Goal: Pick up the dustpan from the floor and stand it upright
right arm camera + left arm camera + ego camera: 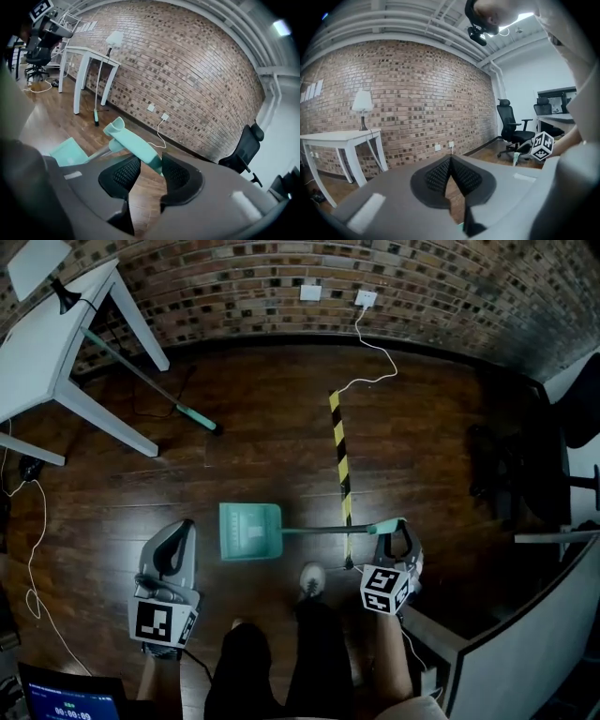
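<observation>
The teal dustpan rests with its pan on the dark wooden floor, and its thin shaft runs right to a teal grip. My right gripper is at that grip. In the right gripper view the teal grip lies between the black pads, which stand apart with floor showing in the gap, so my right gripper is open around it. My left gripper hangs left of the pan, clear of it. In its own view my left gripper is shut, pad tips meeting, with nothing held.
A white table stands at the back left with a long-handled broom leaning by it. A yellow-black tape strip and a white cable lie on the floor. An office chair and a white desk are on the right.
</observation>
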A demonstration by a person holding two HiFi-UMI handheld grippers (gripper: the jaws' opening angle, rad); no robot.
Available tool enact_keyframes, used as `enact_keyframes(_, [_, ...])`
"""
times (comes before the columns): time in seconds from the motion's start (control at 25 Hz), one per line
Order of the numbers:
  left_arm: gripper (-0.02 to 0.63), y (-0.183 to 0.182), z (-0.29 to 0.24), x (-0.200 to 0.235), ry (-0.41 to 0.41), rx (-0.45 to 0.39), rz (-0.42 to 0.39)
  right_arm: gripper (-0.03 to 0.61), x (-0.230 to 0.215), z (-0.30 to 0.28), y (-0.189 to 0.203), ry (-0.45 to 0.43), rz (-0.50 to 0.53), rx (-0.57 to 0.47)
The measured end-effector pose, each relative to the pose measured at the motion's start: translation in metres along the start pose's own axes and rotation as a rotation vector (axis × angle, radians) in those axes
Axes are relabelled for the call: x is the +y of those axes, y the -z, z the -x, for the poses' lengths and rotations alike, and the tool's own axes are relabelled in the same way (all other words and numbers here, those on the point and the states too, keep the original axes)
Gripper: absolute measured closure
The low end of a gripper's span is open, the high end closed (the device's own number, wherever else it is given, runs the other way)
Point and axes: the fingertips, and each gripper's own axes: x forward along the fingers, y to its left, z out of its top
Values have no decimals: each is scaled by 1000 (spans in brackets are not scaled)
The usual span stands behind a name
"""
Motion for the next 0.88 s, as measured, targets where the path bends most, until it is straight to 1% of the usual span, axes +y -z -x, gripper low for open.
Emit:
enact_keyframes(0.08, [612,-30,9,10,-18,9,3,407,12,9,-21,-51,34,22])
enact_keyframes(0.2, [612,-67,22,19,-39,14,9,375,36,21,-48,-155,104,45])
enact_keyframes(0.28, [612,-87,29,23,-45,23,22,367,50,29,-64,-217,141,58])
enact_keyframes(0.36, [612,-101,36,26,-54,51,46,357,62,37,-76,-267,175,72])
enact_keyframes(0.4, [612,-108,40,30,-62,51,45,356,68,41,-82,-288,187,75])
enact_keyframes(0.52, [612,-124,51,46,-85,15,7,351,83,50,-100,-351,186,76])
enact_keyframes(0.64, [612,-133,62,59,-115,9,18,347,97,59,-117,-406,173,59])
enact_keyframes(0.72, [612,-138,68,63,-127,3,31,352,100,69,-126,-422,153,40])
enact_keyframes(0.88, [612,-144,82,63,-121,5,24,360,102,88,-139,-446,120,33])
